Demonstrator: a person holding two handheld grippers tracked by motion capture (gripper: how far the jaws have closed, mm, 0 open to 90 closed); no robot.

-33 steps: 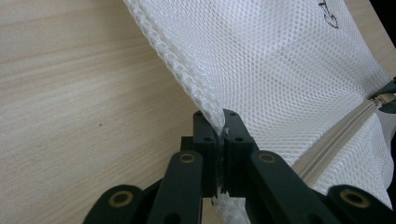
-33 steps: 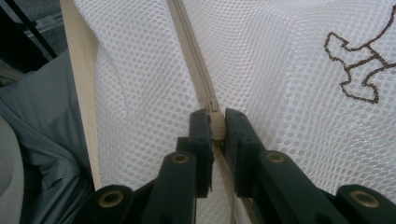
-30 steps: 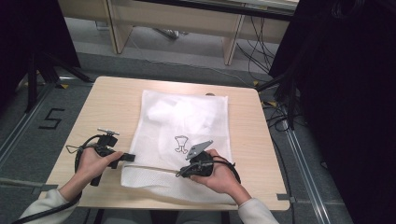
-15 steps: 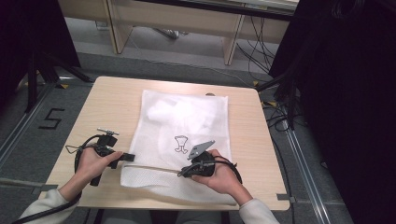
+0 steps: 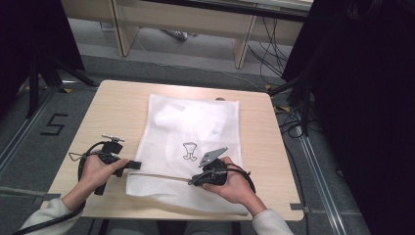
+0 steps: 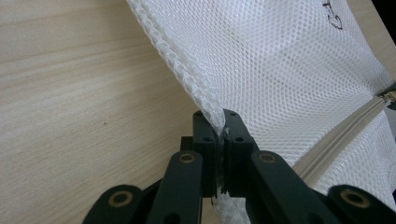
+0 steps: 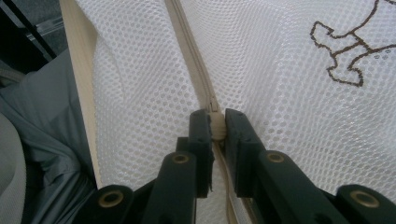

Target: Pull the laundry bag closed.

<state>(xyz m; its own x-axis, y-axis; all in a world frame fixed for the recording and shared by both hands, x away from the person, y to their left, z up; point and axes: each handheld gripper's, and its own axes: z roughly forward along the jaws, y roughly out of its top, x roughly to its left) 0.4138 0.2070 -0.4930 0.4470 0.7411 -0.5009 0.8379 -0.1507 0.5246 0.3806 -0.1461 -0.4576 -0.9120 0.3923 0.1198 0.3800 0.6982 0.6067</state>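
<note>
Mesh bag: a white laundry bag (image 5: 188, 147) of fine honeycomb netting, rectangular, lying flat on the table with its near edge by the person; soft white contents show through the far half.
Motif: a small dark outline figure (image 5: 189, 151) stitched on the netting, near the middle of the bag.
Zipper: a cream fabric tape (image 5: 159, 175) running straight across the near part of the bag, between the two grippers.
Zipper pull: a small cream tab (image 7: 216, 125), smooth against the rough netting; its exact shape is hard to make out behind the jaws.
Left gripper: black, with brass-coloured pivots (image 6: 222, 135); jaws pressed together on the bag's ribbed left corner seam, where the netting puckers into a ridge.
Right gripper: same black build, grey three-cornered plate on top (image 7: 215, 126); jaws clamped on the zipper pull, over the middle of the tape.
Table: pale wood-grain top (image 5: 117, 112), matt, rounded corners, bag lying centre-right on it.
Sleeves: light grey cloth (image 5: 46, 215) at the near edge.
</note>
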